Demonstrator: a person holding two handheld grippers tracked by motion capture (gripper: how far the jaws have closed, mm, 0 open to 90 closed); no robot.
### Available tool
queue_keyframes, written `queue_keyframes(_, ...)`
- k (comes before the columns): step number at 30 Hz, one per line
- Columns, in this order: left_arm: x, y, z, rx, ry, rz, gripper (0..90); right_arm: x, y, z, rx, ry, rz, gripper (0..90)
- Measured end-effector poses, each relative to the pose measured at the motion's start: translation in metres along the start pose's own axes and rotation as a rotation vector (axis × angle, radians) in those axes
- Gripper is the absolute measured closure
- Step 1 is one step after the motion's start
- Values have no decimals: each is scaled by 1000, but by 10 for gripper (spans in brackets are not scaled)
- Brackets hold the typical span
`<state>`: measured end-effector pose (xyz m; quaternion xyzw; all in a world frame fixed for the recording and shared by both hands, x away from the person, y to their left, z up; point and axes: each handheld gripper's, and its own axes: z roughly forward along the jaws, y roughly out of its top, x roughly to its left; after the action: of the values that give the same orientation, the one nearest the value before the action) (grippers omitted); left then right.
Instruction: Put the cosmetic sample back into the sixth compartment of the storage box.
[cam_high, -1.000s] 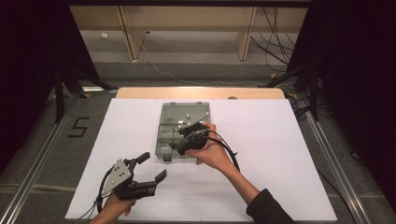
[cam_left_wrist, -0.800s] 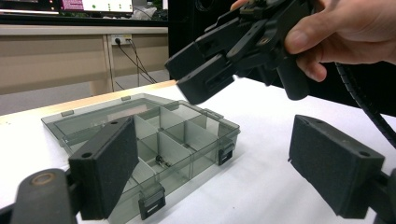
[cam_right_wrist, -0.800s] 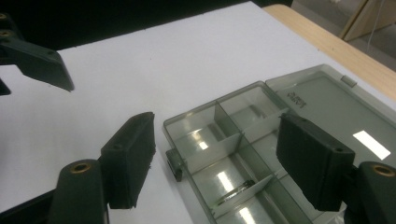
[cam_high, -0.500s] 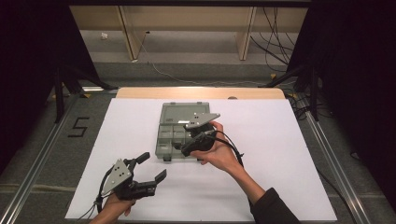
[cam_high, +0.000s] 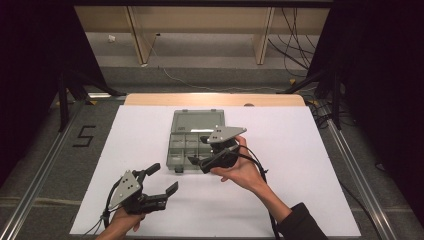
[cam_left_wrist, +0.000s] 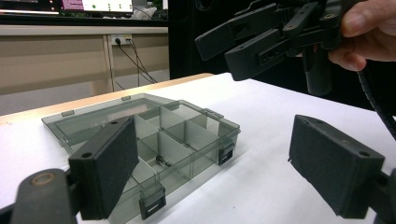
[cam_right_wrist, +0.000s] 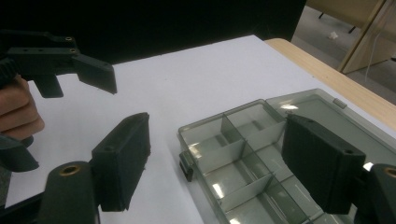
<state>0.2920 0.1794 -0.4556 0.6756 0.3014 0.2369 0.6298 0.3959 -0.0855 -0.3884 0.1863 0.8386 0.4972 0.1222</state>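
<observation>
Left gripper (cam_high: 162, 181): we see its jaws spread wide apart with nothing between them, held low over the white table (cam_high: 300, 160) near the person's edge.
Right gripper (cam_high: 196, 161): we see its jaws apart and empty, raised above the table at the box's near right corner.
Organizer box (cam_high: 192, 140): a clear grey compartment box, lid lying open flat; it sits ahead of the left gripper and directly beneath and in front of the right gripper's jaws.
Small dark item (cam_left_wrist: 162, 161): we spot it in a near compartment in the left gripper view; we cannot tell what it is.
Right hand (cam_high: 242, 167): wrapped around the right gripper's handle, just right of the box.
</observation>
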Motion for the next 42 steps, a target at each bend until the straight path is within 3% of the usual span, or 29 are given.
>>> queue_keyframes(10, 0, 0, 0, 1, 1, 2, 150, 12, -1, -12, -67, 6, -25, 231)
queue_keyframes(42, 0, 0, 0, 1, 2, 3, 150, 17, -32, -44, -116, -4, 25, 223)
